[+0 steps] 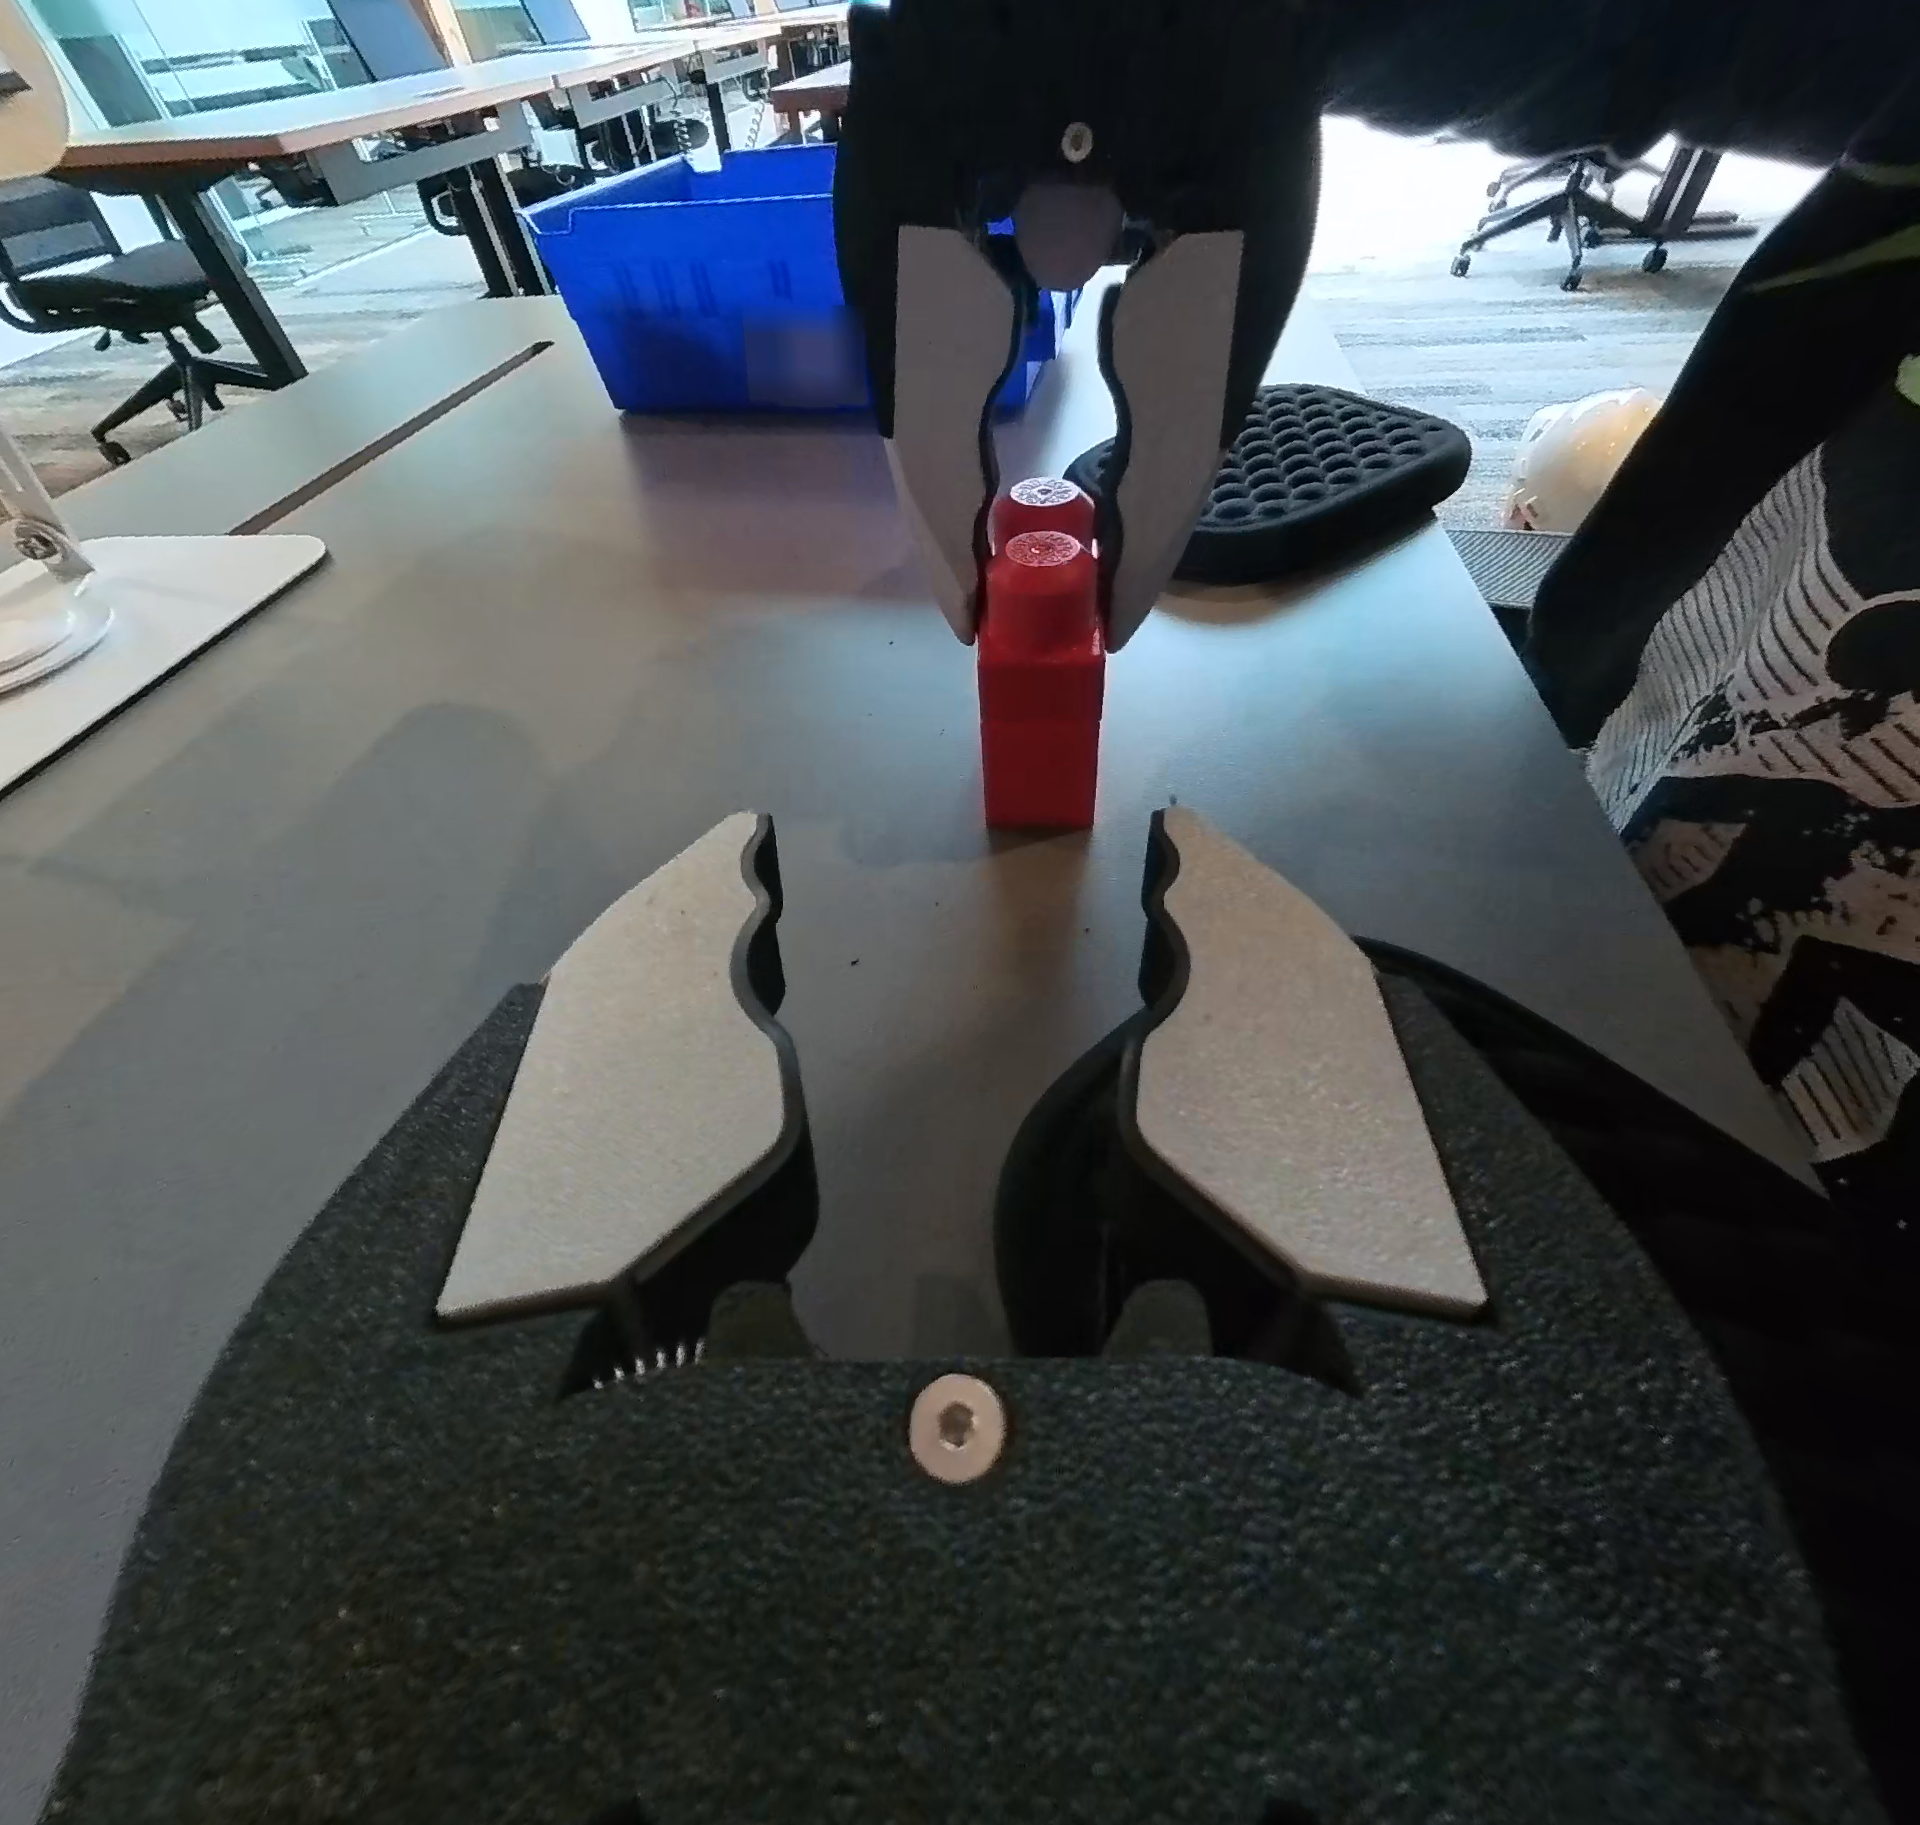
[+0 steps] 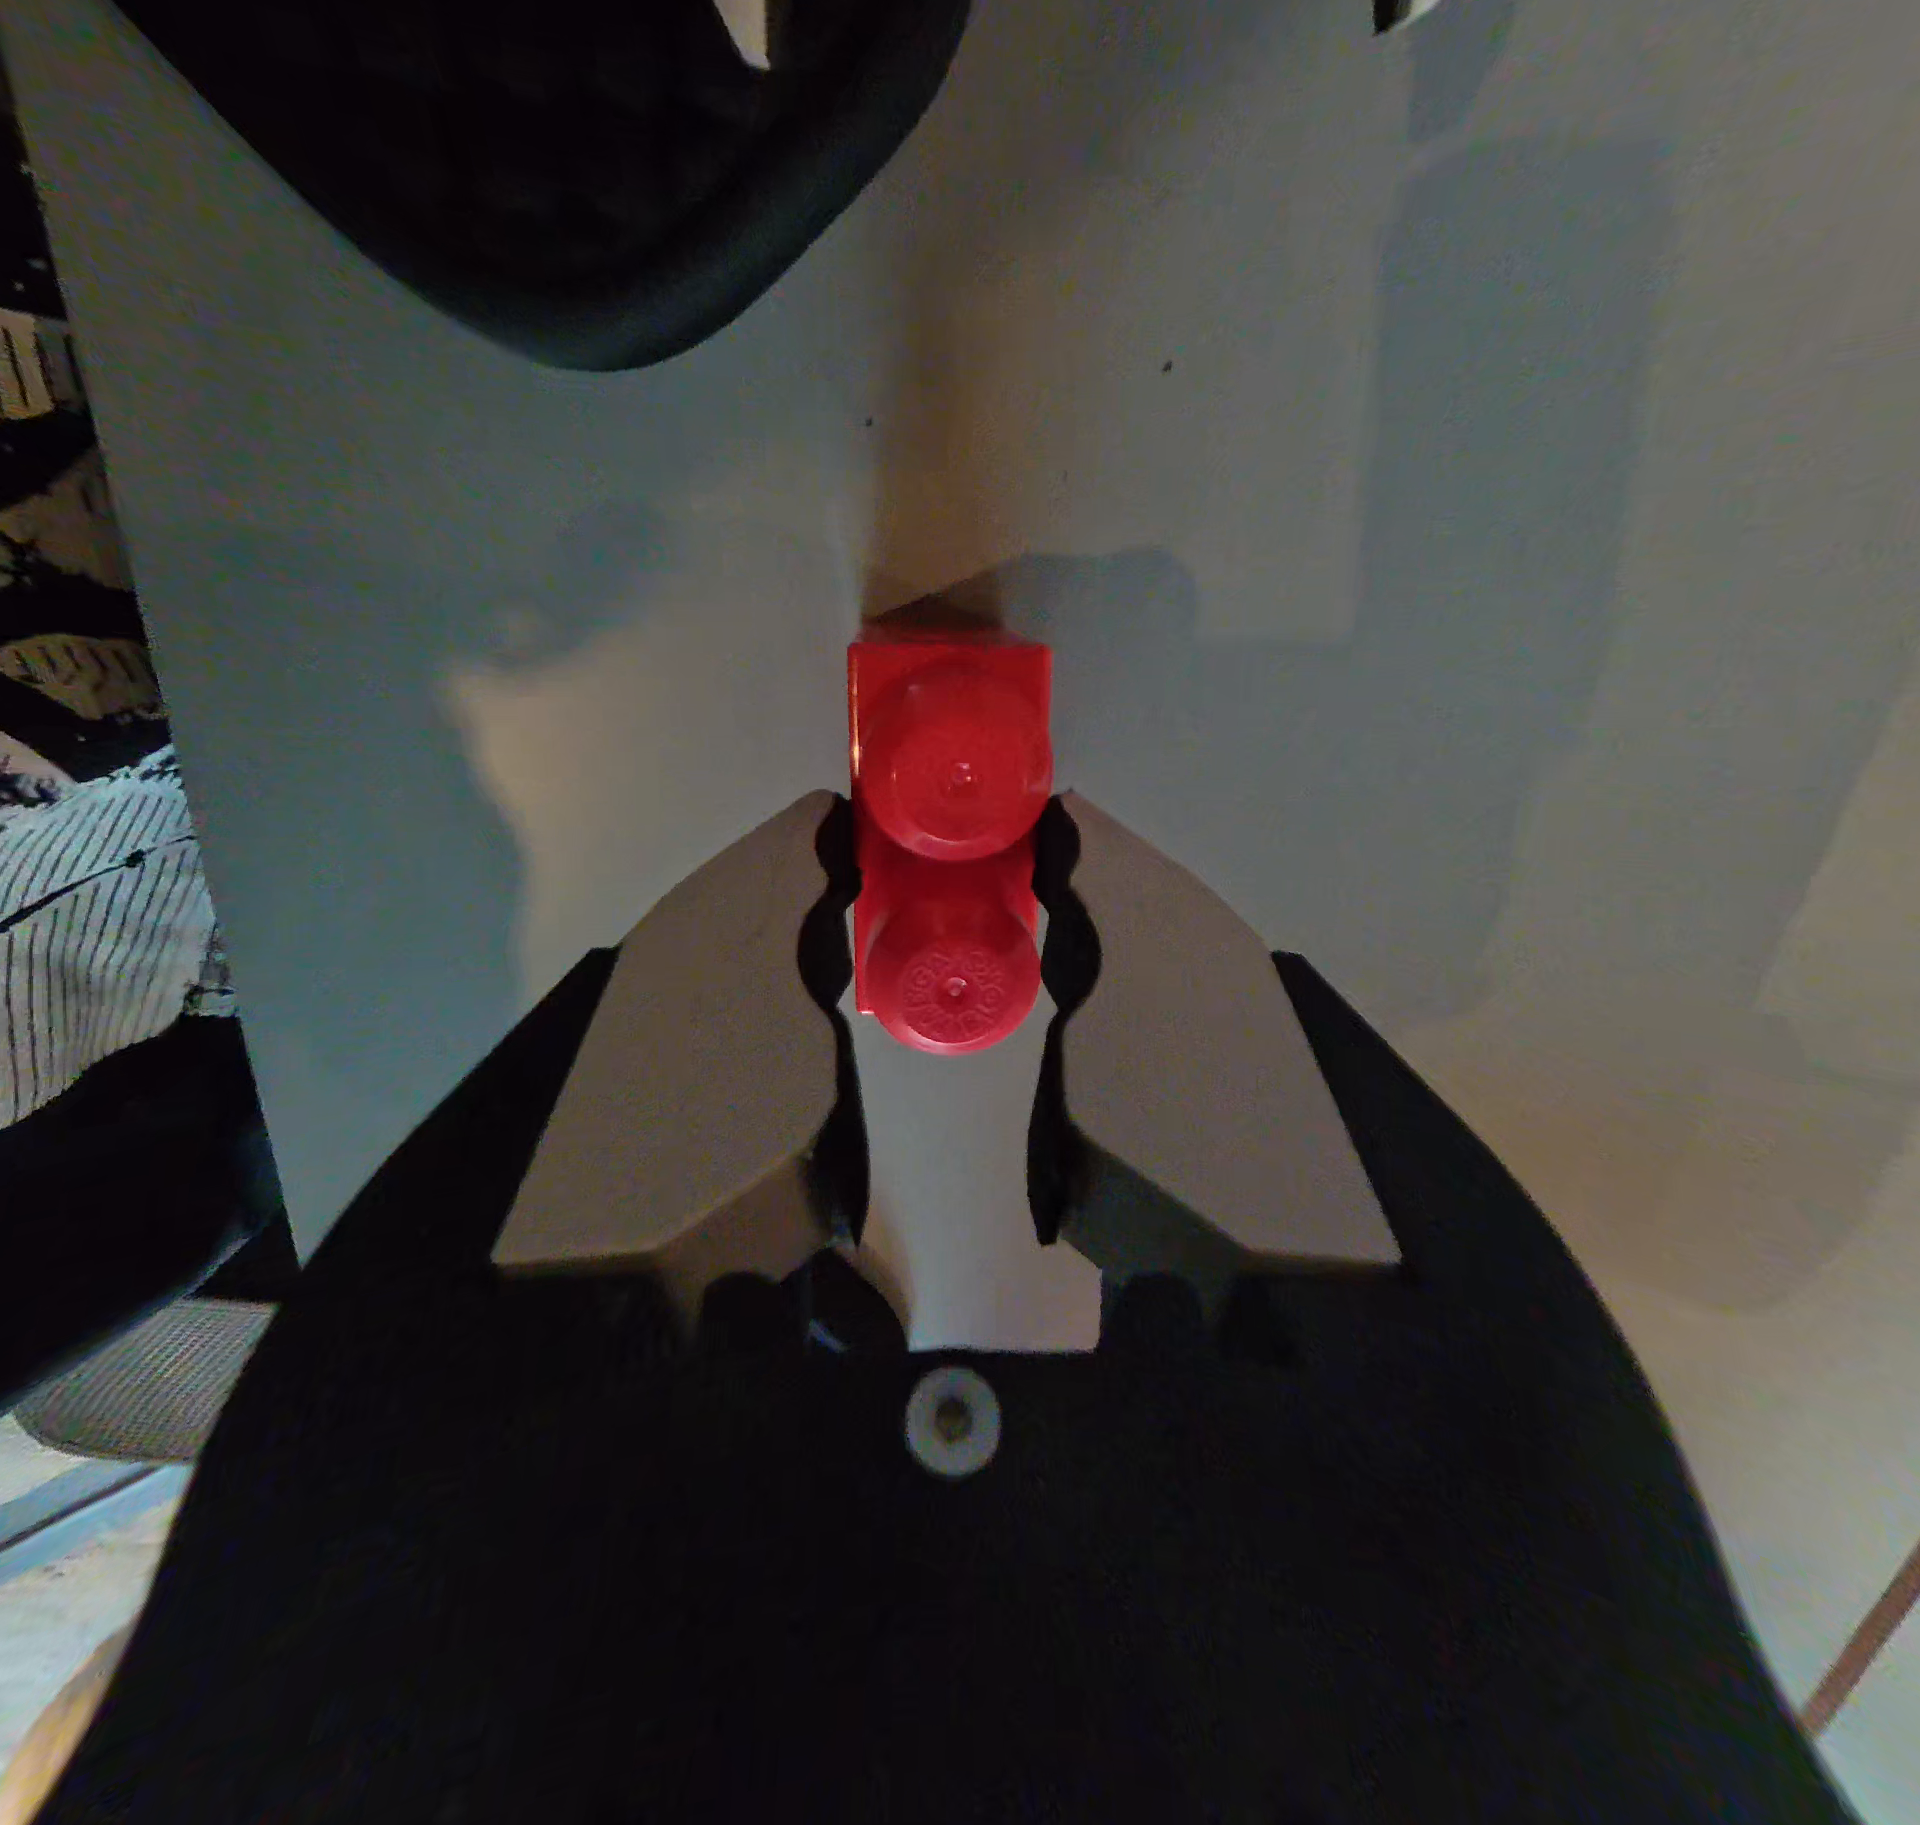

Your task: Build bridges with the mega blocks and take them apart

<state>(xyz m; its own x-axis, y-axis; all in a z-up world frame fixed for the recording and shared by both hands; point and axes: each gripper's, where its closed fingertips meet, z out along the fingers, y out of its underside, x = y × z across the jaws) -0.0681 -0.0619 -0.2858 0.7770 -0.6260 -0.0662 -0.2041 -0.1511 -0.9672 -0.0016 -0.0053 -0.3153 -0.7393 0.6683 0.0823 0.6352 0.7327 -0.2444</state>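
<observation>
While the left gripper (image 1: 961, 830) gapes just before it, red block stack (image 1: 1039, 705) clamped atop by right gripper (image 1: 1042, 622).

A blue bin (image 1: 707, 289) and black dimpled pad (image 1: 1320, 471) sit on the grey table (image 1: 416, 736).

Bright red plastic two-stud block (image 1: 1039, 695) on matte grey tabletop (image 1: 520, 736). Pale grey fingers (image 1: 644, 1069) set in speckled black gripper body. Deep blue plastic bin (image 1: 707, 300); black honeycomb-textured pad (image 1: 1320, 466); white helmet (image 1: 1579, 456); black-and-white striped fabric (image 2: 94, 923).
</observation>
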